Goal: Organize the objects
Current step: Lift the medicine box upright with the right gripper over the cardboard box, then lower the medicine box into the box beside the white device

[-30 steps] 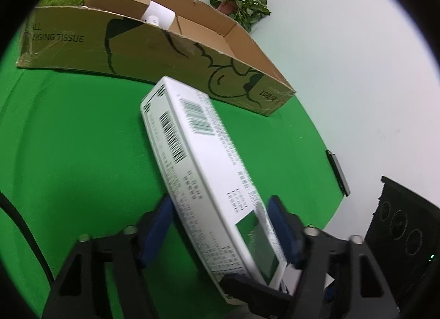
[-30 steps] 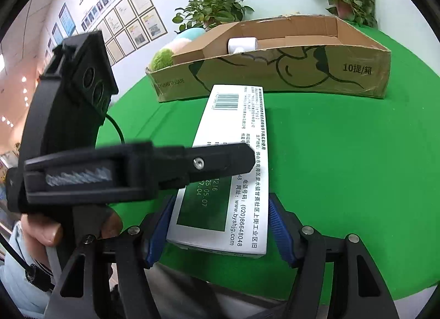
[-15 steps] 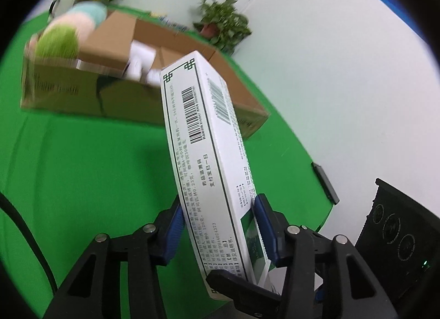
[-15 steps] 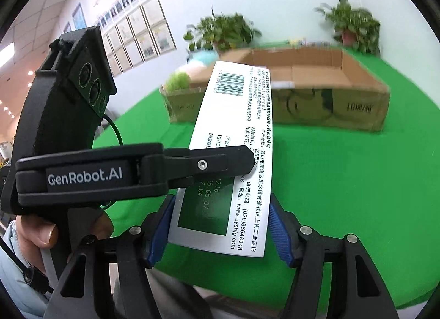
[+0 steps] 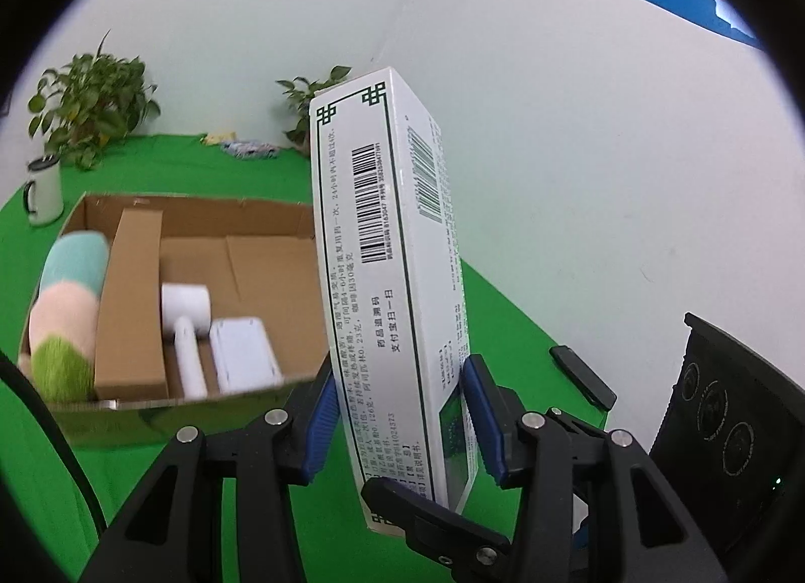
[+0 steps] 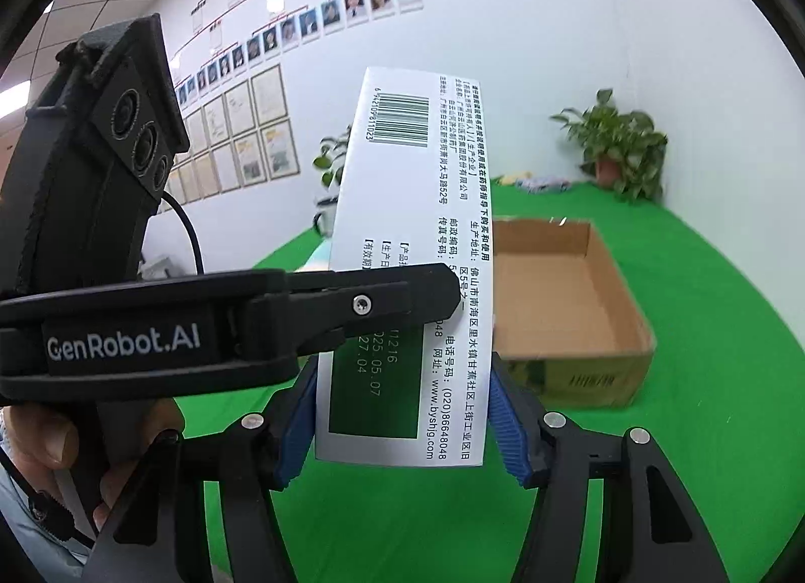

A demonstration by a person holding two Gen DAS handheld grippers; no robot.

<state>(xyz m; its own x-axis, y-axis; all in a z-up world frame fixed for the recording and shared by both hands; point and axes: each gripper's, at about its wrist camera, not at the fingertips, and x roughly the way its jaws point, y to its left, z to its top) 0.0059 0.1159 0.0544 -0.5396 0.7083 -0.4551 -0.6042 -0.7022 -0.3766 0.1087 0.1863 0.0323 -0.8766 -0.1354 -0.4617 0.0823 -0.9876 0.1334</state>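
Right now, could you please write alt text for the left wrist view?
The left tongs grip a white medicine box, held upright above a green table. Behind it, an open cardboard box holds a pastel plush roll and white items.

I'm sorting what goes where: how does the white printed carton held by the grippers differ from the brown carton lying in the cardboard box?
The white printed carton is glossy, covered in barcodes and text; the brown carton is plain and unprinted. The white one stands upright in the air, held by both grippers; the brown one lies flat in the cardboard box. Both are long and slim.
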